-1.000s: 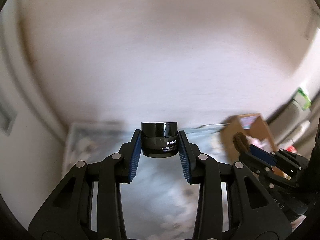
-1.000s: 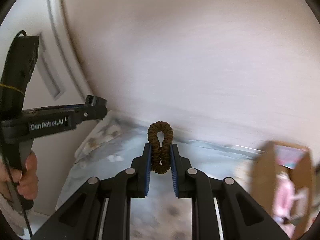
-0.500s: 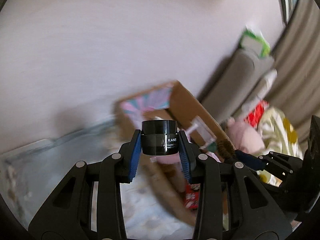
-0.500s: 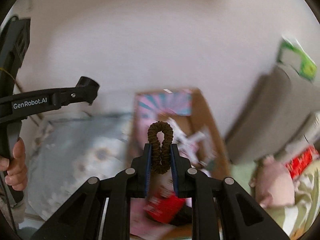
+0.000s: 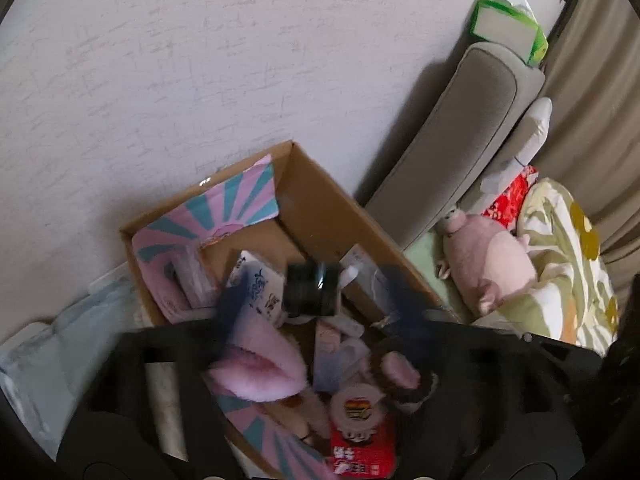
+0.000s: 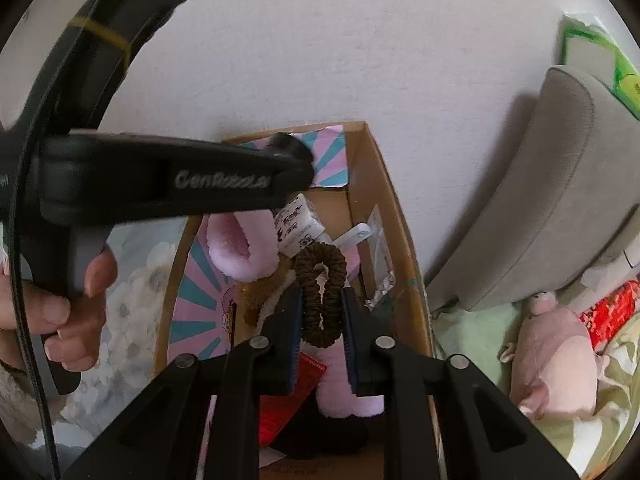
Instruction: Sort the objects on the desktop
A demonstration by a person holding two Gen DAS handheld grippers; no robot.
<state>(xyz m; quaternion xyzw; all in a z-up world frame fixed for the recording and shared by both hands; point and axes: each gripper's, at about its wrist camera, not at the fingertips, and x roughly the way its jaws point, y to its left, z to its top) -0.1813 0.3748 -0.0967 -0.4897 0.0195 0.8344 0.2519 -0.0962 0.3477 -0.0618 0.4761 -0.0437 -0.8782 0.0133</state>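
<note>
Two grippers hang over an open cardboard box that stands against a pale wall, with a grey cushion just beside its right side and a pink plush pig lying near the cushion's foot. Inside the box, a pink-and-teal striped sheet lines the far left corner, and a fluffy pink item, a white printed packet and a red snack pack lie jumbled together. From the left wrist view, the left gripper is motion-smeared, its blue pads spread wide to either side of a black jar that sits over the box's middle, not touching either pad. From the right wrist view, the right gripper has its jaws slightly parted with a brown scrunchie between them, over the box interior; whether both pads touch it I cannot tell.
</note>
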